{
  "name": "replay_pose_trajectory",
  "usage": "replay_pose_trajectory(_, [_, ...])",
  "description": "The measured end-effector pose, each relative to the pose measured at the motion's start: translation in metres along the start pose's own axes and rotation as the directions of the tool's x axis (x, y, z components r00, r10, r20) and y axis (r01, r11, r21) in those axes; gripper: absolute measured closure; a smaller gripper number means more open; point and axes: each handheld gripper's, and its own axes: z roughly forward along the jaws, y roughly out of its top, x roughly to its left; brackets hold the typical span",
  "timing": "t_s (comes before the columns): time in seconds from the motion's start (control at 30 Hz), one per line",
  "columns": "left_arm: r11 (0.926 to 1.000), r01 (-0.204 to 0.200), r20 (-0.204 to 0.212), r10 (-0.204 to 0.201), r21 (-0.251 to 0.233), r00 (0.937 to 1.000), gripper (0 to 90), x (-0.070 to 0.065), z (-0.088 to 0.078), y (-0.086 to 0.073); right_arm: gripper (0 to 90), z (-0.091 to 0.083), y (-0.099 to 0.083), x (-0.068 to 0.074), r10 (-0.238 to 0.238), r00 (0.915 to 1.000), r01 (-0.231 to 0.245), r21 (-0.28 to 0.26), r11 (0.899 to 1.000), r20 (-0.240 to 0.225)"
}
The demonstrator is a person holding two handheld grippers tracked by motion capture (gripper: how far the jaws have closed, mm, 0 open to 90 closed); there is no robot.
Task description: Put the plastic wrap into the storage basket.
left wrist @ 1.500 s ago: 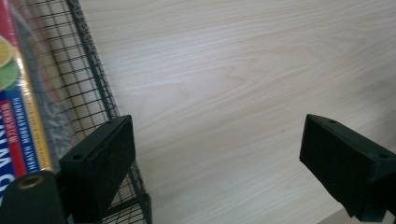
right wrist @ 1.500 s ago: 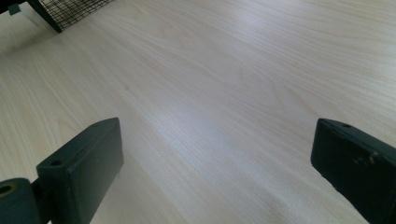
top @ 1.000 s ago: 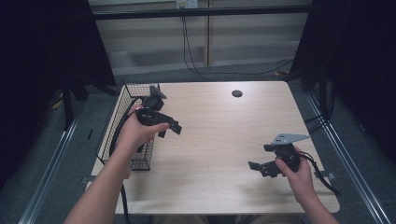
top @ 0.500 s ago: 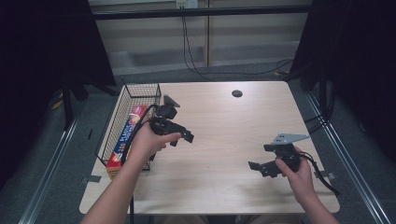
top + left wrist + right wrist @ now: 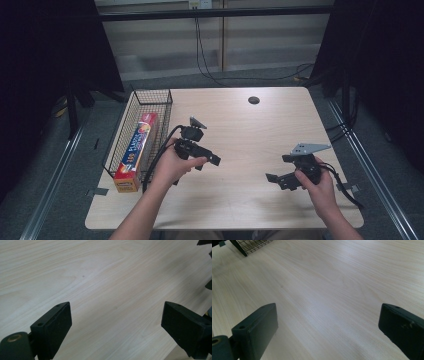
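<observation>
Foil box (image 5: 135, 151): a long, slim carton, orange-red with blue and yellow print, lying lengthwise inside the wire basket (image 5: 162, 102) at the left edge of the desk (image 5: 250, 135). Its near end reaches the near end of the basket; whether it passes beyond the rim cannot be told. Nothing grips it.

Basket: black wire mesh, oblong, open-topped, thin rods in a fine grid; a corner of it (image 5: 252, 246) shows at the top left of the right gripper view.

Left gripper (image 5: 212, 159): held above the desk just right of the basket, fingers (image 5: 53, 328) spread wide with nothing between them; bare wood lies below. Right gripper (image 5: 274, 179): low over the near right part of the desk, well apart from the basket, fingers (image 5: 258, 328) likewise wide and empty.

Judgement: the box appears placed, and the step in hand is clearing the left gripper from the basket. To do it well, keep the fingers apart and travel above the rim line, so that neither finger nor trailing cable catches the mesh and drags the light basket.

Materials: pale wood-grain laminate desk, smooth, with rounded corners and a small dark round cap (image 5: 253, 100) near the far edge. Finger pads are flat, matte black blocks. The carton is presumably light card, easily dented
</observation>
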Motion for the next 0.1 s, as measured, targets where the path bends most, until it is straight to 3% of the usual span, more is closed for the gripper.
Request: replay_pose_trajectory(0.1, [0.9998, -0.015, -0.012, 0.015, -0.011, 0.9998, 8.7, -0.0031, 0.0100, -0.0047, 2.2, 0.0000, -0.0004, -0.0003, -0.002, 1.0000, 0.002, 0.000, 1.000, 0.003])
